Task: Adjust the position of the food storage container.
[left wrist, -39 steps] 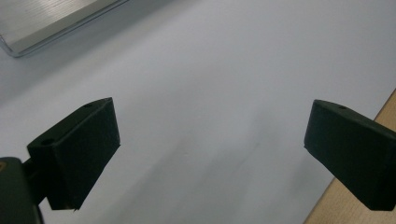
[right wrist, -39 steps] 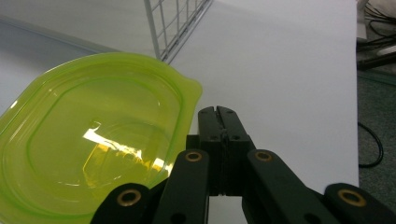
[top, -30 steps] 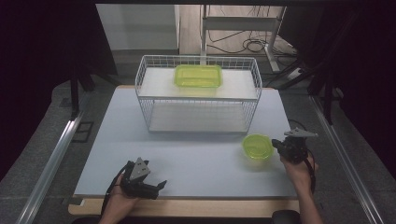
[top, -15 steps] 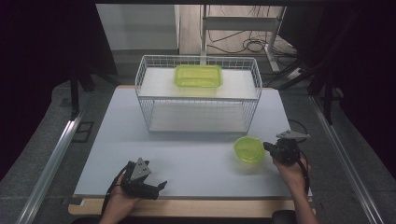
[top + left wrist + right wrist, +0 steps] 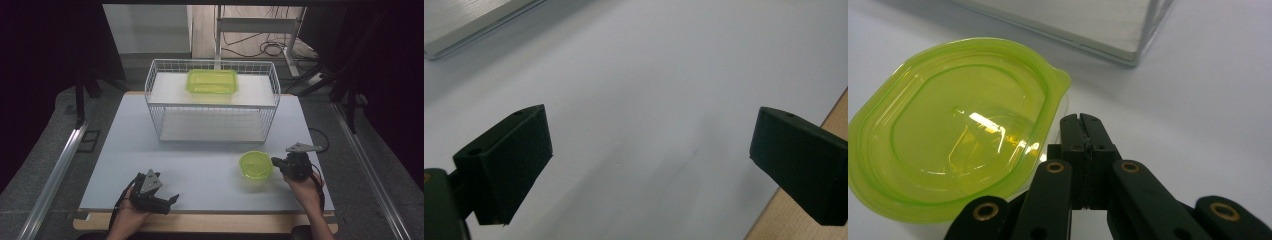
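1. Right now the right gripper (image 5: 278, 162) sits at the near right of the white table (image 5: 200, 165), its jaws pressed fully together with nothing between them.
2. Its closed tips rest just beside the rim of the round green container (image 5: 256, 165); in the right gripper view they lie against the edge of the green lid (image 5: 955, 125), though whether they actually press on it is hard to tell.
3. That round green container stands on the table in front of the wire basket (image 5: 212, 102), toward its right end.
4. A rectangular green container (image 5: 212, 81) lies on top of the basket's upper shelf.
5. The left gripper (image 5: 165, 202) rests at the near left edge of the table, jaws spread wide and holding nothing; the left gripper view shows bare table between them.
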`<act>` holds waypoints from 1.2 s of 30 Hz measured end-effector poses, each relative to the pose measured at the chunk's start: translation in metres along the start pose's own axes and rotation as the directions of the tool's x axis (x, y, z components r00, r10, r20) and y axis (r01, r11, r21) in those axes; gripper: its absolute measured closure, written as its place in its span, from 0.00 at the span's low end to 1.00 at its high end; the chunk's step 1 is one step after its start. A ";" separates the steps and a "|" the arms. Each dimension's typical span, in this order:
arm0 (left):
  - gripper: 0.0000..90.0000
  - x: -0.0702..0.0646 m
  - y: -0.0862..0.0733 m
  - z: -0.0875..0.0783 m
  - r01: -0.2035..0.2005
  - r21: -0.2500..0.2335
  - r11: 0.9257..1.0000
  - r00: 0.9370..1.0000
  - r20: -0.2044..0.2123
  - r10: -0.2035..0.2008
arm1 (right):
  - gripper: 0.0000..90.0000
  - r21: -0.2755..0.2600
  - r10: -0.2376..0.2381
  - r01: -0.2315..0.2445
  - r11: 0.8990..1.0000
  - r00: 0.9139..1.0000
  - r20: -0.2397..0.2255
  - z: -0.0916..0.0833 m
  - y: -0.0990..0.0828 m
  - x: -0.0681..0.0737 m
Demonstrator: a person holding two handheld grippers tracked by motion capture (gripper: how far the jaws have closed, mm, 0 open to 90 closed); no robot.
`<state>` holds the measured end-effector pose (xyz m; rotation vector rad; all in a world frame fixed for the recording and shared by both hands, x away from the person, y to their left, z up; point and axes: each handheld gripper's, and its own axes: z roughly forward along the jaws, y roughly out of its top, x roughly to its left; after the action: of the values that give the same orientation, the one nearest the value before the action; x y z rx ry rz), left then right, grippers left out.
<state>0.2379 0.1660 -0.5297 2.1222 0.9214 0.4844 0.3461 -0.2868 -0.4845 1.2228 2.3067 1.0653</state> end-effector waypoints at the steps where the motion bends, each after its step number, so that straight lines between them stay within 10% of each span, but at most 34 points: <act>1: 0.04 0.000 0.000 0.000 -0.002 0.000 1.000 1.000 -0.001 0.002 | 0.99 0.002 -0.003 0.003 1.000 1.000 -0.007 0.001 0.000 0.002; 36: 0.03 -0.001 0.000 0.002 -0.012 0.013 1.000 1.000 -0.003 0.012 | 0.98 0.111 -0.095 0.116 0.987 0.979 -0.180 0.038 -0.003 0.047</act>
<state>0.2379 0.1641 -0.5307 2.1398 0.9168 0.4896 0.3389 -0.2316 -0.5098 1.0732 2.5723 1.0463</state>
